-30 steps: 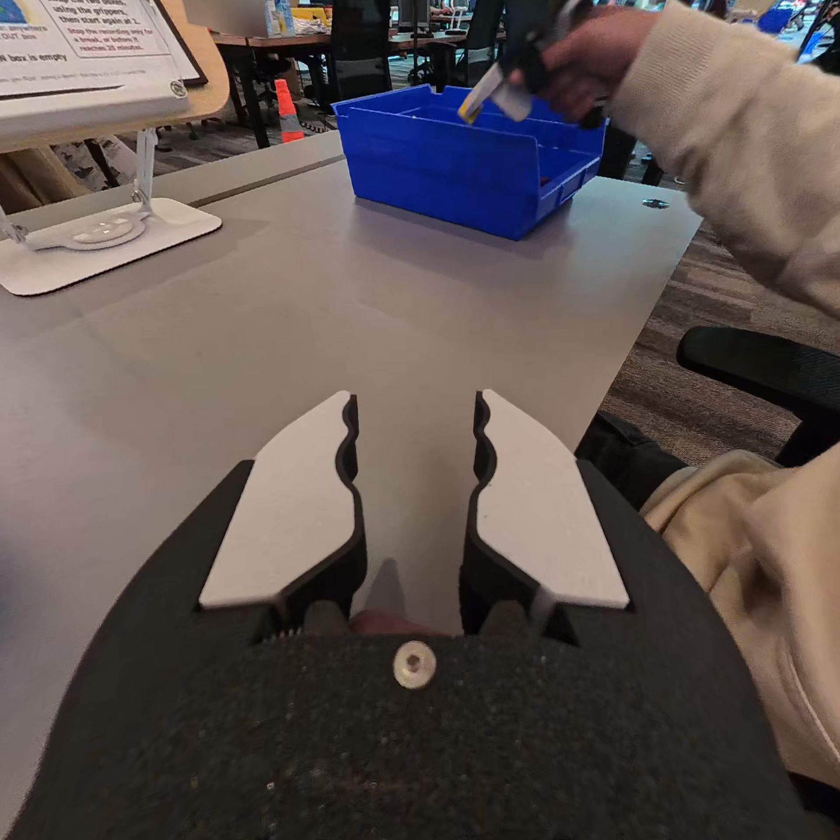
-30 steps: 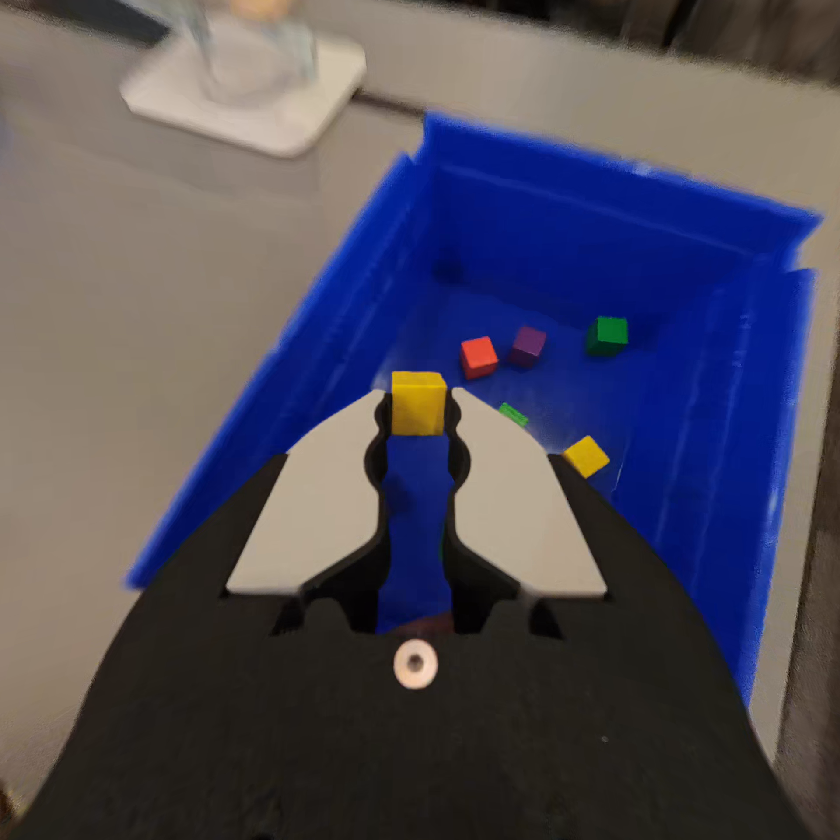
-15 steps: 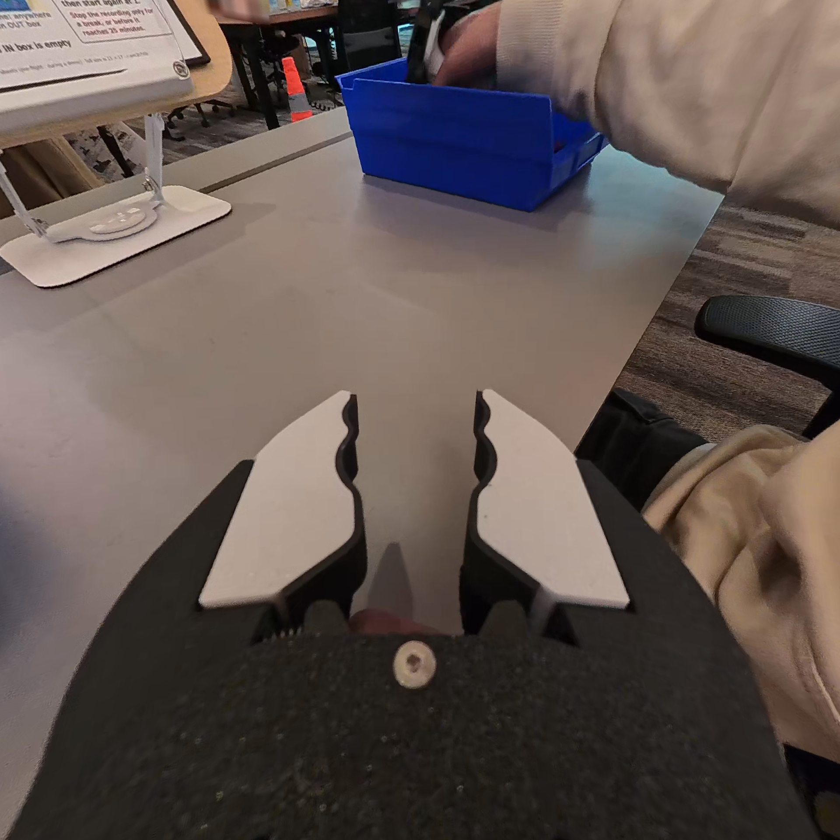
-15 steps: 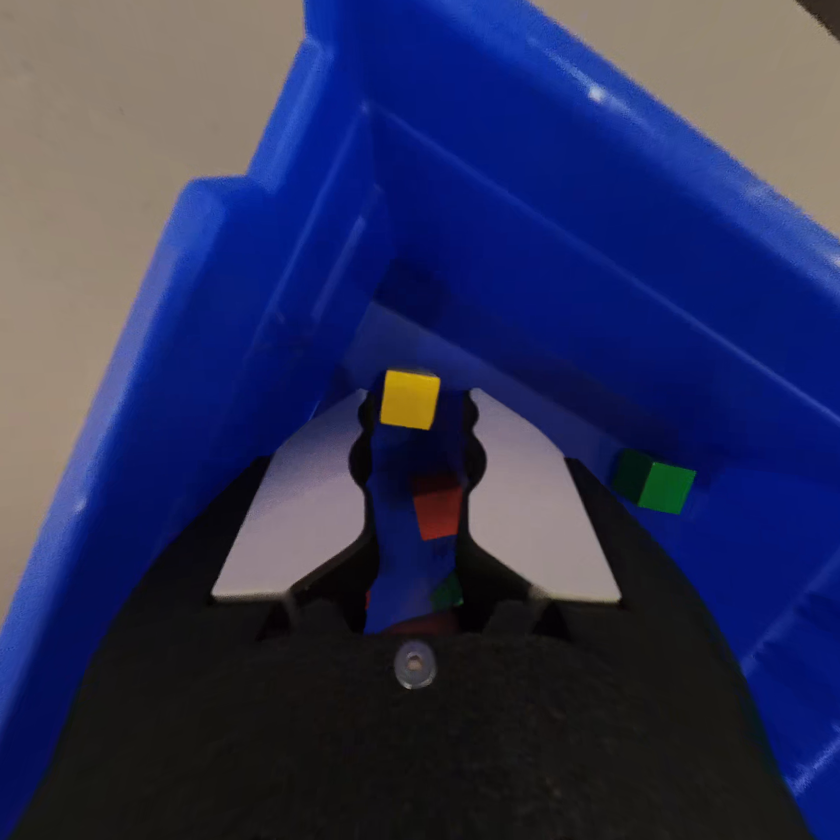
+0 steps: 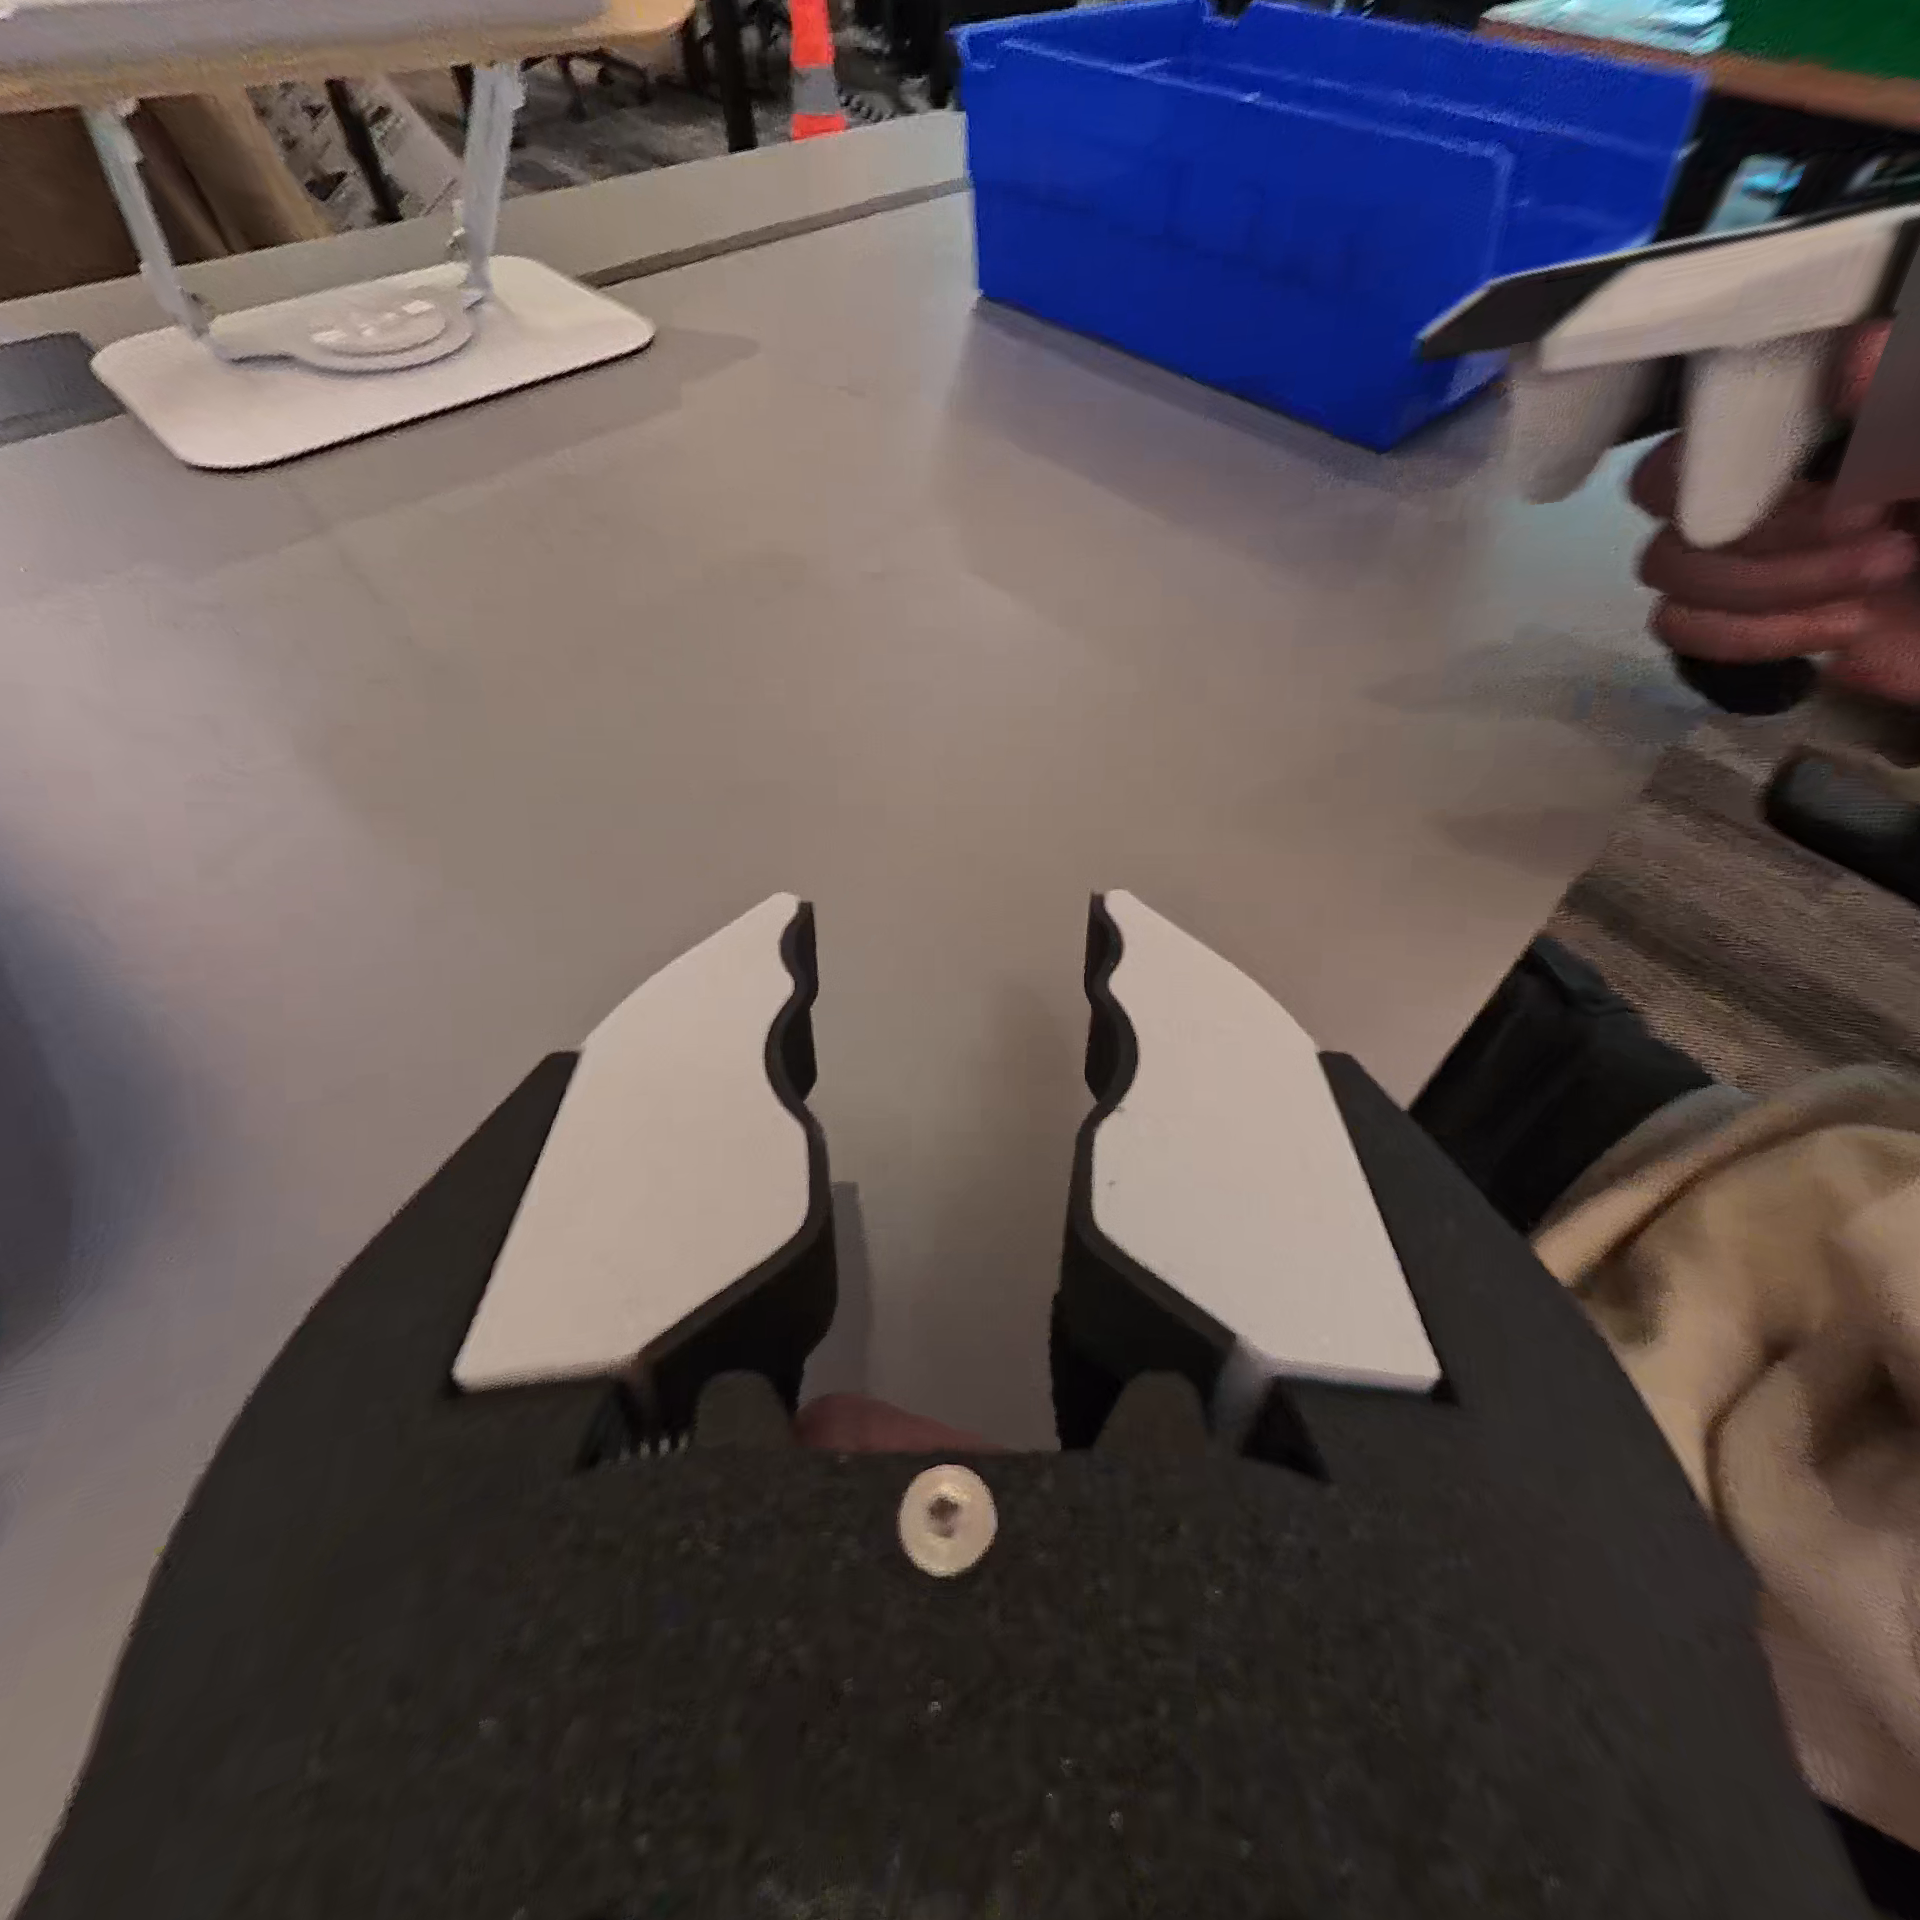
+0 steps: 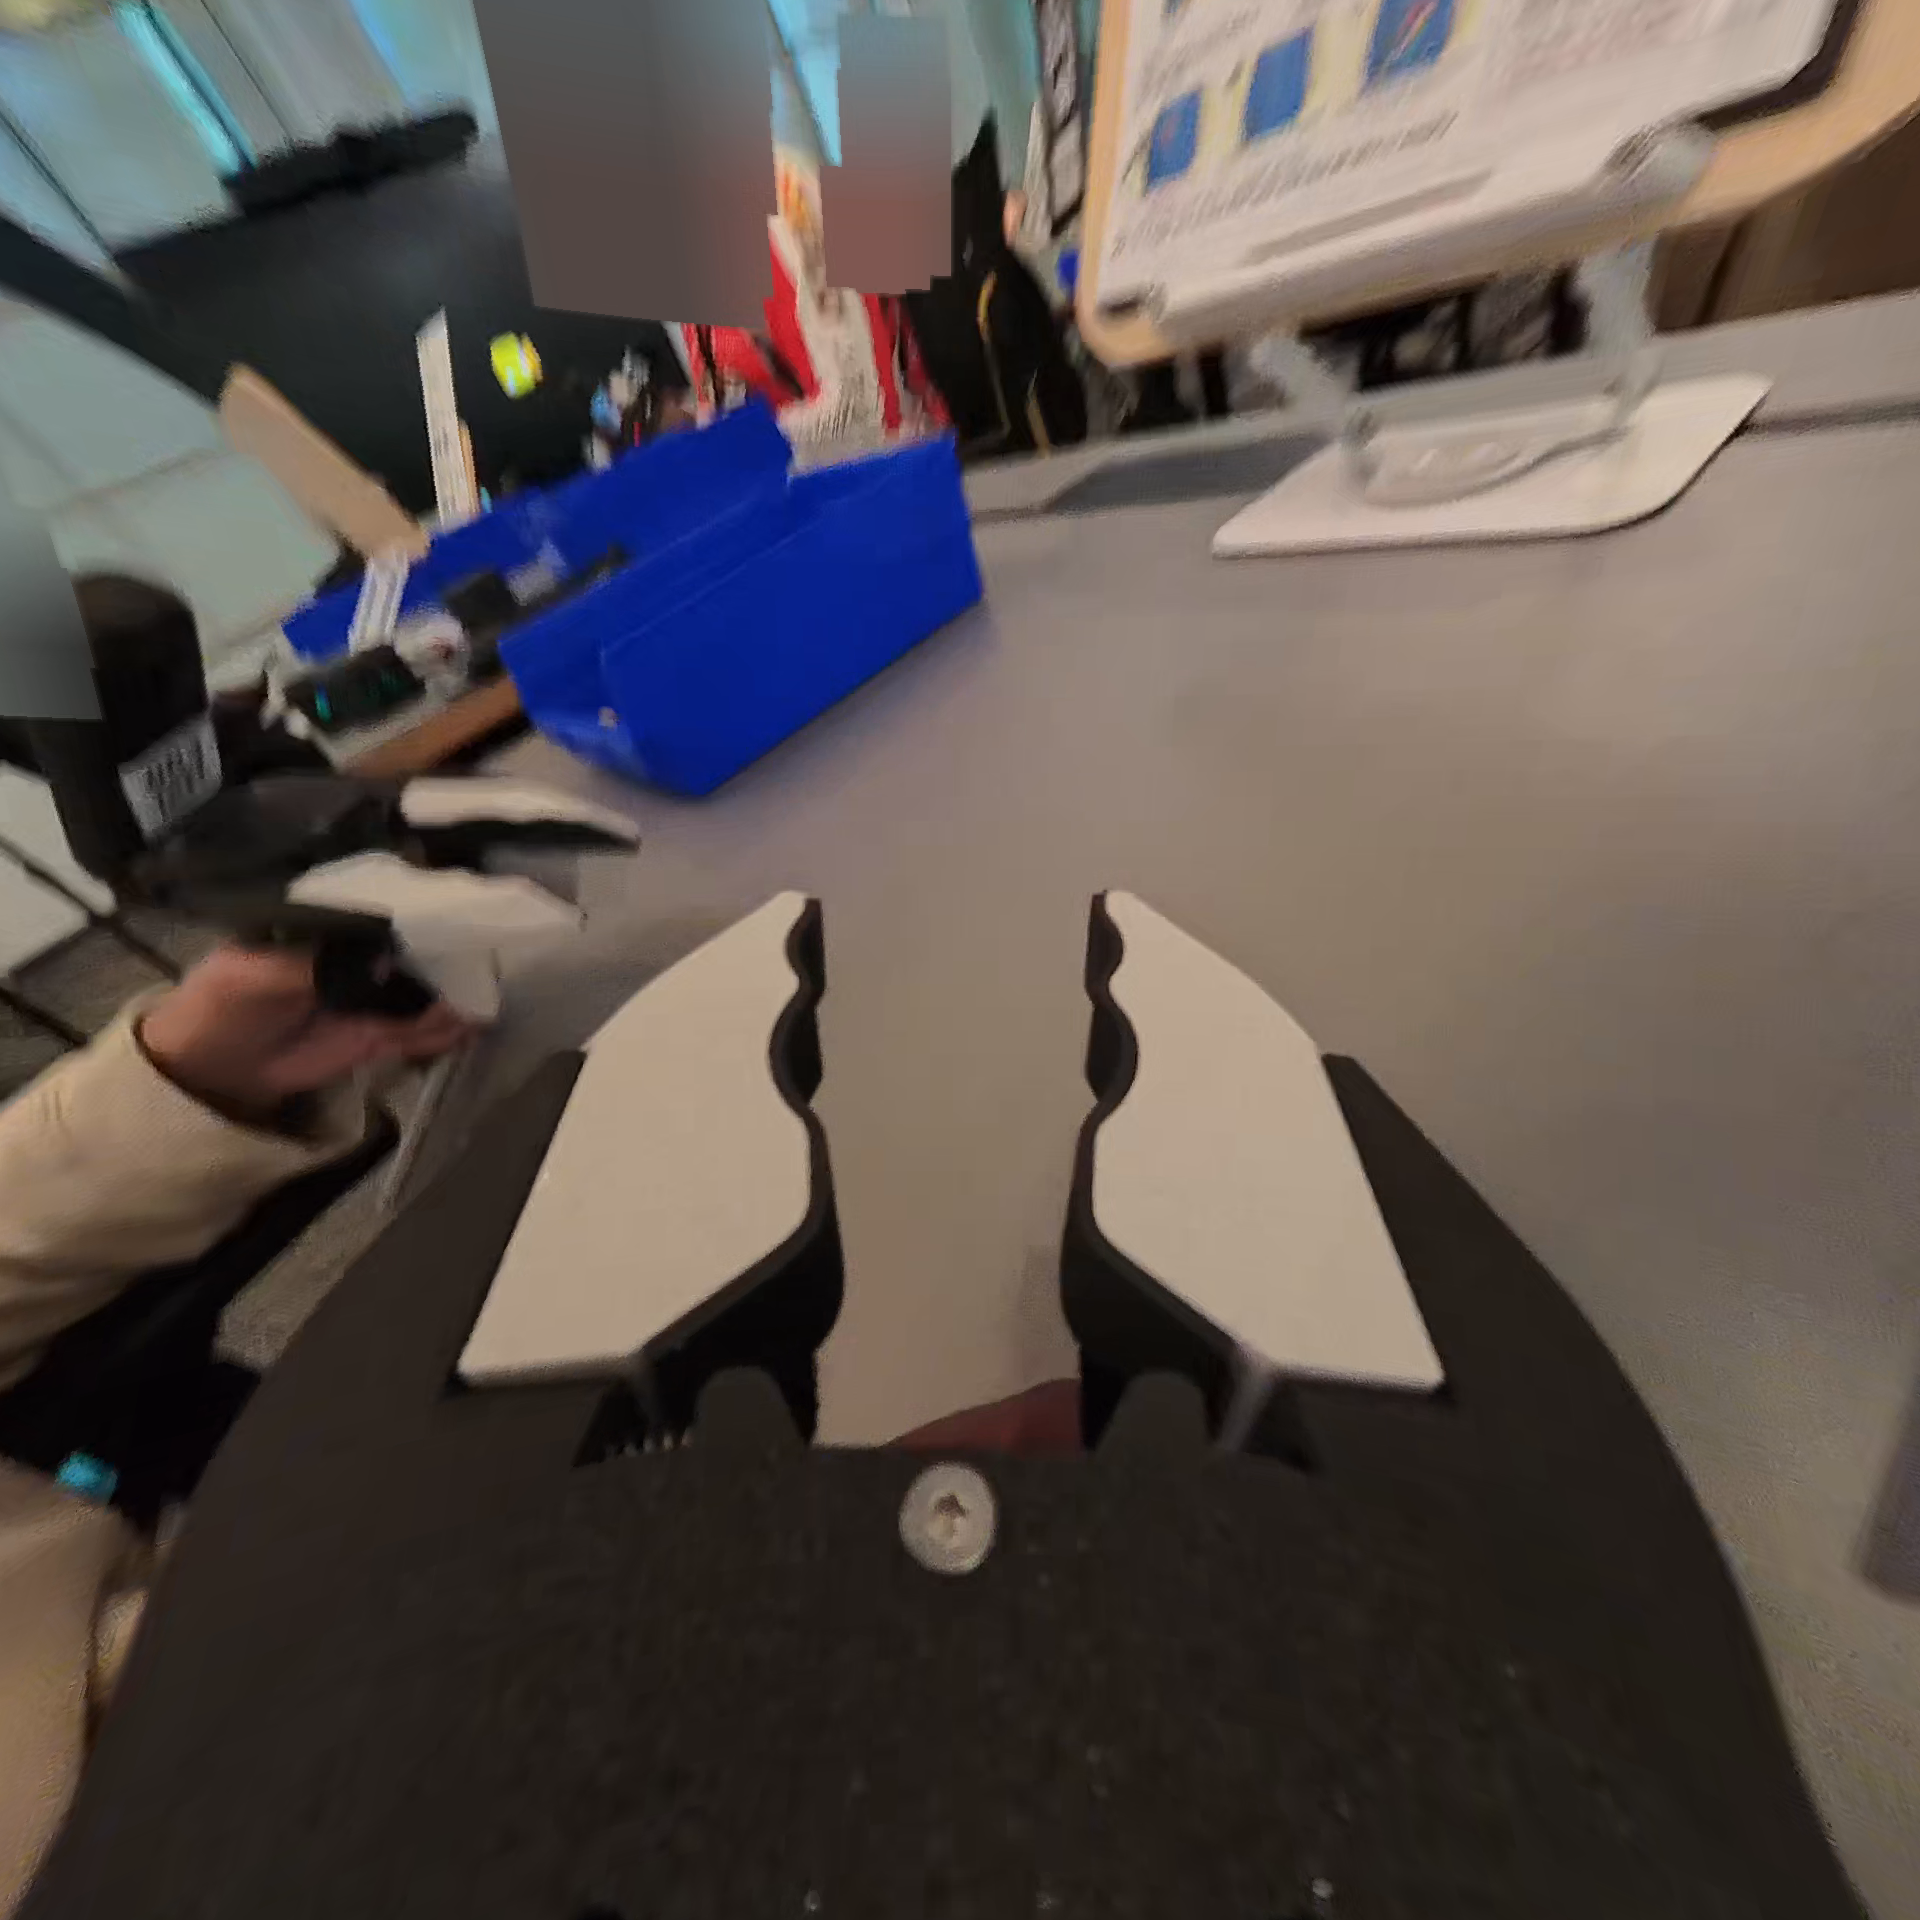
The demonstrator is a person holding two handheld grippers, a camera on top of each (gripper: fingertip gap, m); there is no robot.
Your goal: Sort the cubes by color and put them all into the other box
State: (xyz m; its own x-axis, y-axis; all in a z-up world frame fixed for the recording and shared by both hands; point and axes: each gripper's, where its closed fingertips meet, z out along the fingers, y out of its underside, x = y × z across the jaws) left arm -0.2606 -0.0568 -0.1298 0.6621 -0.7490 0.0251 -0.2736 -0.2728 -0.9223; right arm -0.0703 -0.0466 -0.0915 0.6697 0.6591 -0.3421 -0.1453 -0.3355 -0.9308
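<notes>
— How far along are they looking to you?

— Hard to be judging: no cubes are showing anywhere. The left hand-held gripper (image 5: 950,914) is hovering wide apart and empty over the bare worktop (image 5: 727,644); the right hand-held gripper (image 6: 954,914) is gaping wide too, carrying nothing.

— And the box?

— A blue box (image 5: 1226,218) is sitting at the worktop's far edge, its walls hiding the inside, so I'm not seeing what's left to sort
</notes>
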